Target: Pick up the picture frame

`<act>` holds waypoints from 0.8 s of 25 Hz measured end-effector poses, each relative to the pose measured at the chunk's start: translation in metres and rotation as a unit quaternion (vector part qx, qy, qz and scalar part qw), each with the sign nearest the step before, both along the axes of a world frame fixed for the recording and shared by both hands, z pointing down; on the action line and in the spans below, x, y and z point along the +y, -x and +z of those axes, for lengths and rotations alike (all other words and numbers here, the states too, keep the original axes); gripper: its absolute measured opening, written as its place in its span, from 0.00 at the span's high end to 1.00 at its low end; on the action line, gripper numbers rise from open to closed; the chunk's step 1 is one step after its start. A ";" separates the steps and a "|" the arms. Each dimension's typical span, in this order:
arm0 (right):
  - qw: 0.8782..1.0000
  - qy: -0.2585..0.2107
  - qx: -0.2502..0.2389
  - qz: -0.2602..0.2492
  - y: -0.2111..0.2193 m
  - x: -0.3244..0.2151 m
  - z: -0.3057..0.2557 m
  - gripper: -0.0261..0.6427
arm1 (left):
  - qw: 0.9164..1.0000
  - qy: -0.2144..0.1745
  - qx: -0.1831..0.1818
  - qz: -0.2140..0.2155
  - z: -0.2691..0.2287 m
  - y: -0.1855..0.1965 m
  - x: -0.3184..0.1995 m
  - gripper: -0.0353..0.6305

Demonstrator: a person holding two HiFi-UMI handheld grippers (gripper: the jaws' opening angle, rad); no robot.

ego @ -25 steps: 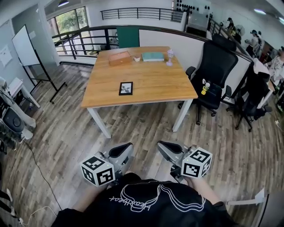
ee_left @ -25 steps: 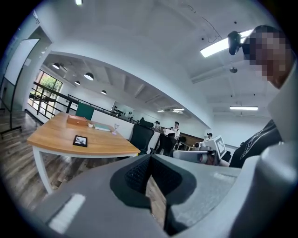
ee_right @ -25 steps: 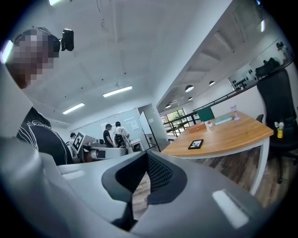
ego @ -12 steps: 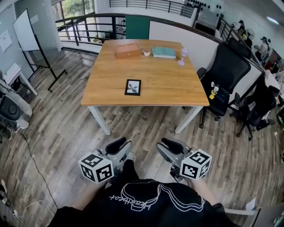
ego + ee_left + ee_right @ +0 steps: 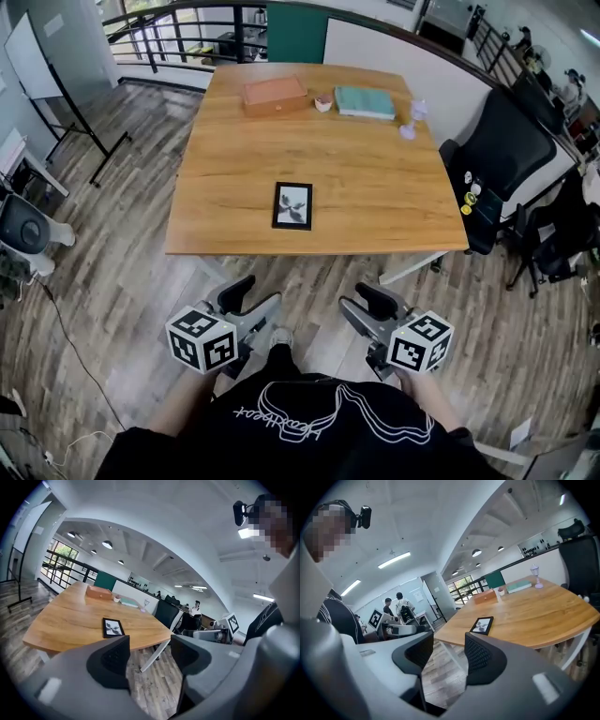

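Observation:
A small black picture frame (image 5: 292, 206) lies flat near the front edge of a wooden table (image 5: 375, 206); it also shows in the left gripper view (image 5: 112, 627) and the right gripper view (image 5: 482, 625). My left gripper (image 5: 251, 298) and right gripper (image 5: 364, 302) are held low in front of my body, short of the table and over the floor. Both stand open with nothing between their fingers. In each gripper view the frame sits beyond the jaws, well out of reach.
At the table's far end are a brown box (image 5: 275, 94), a small cup (image 5: 322, 103), a teal book (image 5: 366, 101) and a small lamp (image 5: 410, 120). A black office chair (image 5: 506, 159) stands at the right. A whiteboard (image 5: 33, 56) is at the left.
The table and picture frame have come closer and lower in the head view as I walk toward them. Both grippers stay open in front of my body.

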State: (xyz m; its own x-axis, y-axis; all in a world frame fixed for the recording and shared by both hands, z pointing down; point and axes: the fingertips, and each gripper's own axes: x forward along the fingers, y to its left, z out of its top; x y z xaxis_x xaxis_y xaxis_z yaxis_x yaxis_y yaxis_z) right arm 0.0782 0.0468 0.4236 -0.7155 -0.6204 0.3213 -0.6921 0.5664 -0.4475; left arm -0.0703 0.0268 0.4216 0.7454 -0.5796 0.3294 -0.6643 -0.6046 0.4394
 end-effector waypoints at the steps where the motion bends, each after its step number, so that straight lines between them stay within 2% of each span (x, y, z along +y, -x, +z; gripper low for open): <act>1: 1.000 0.004 -0.001 0.004 0.001 -0.017 0.002 0.63 | 1.000 0.002 -0.002 0.001 0.001 0.004 -0.018 0.56; 6: 0.999 0.020 -0.016 0.027 0.006 -0.091 0.009 0.61 | 1.000 0.018 -0.008 0.007 0.013 0.022 -0.088 0.52; 10: 0.999 0.021 0.010 0.032 0.011 -0.134 0.015 0.59 | 0.999 0.038 -0.015 0.010 0.033 0.038 -0.130 0.52; 15: 0.998 0.025 0.027 0.050 0.009 -0.165 0.024 0.59 | 0.998 0.055 -0.019 0.019 0.052 0.042 -0.163 0.52; 20: 0.998 0.041 0.035 0.039 0.015 -0.183 0.042 0.59 | 0.998 0.053 -0.029 0.026 0.065 0.031 -0.181 0.52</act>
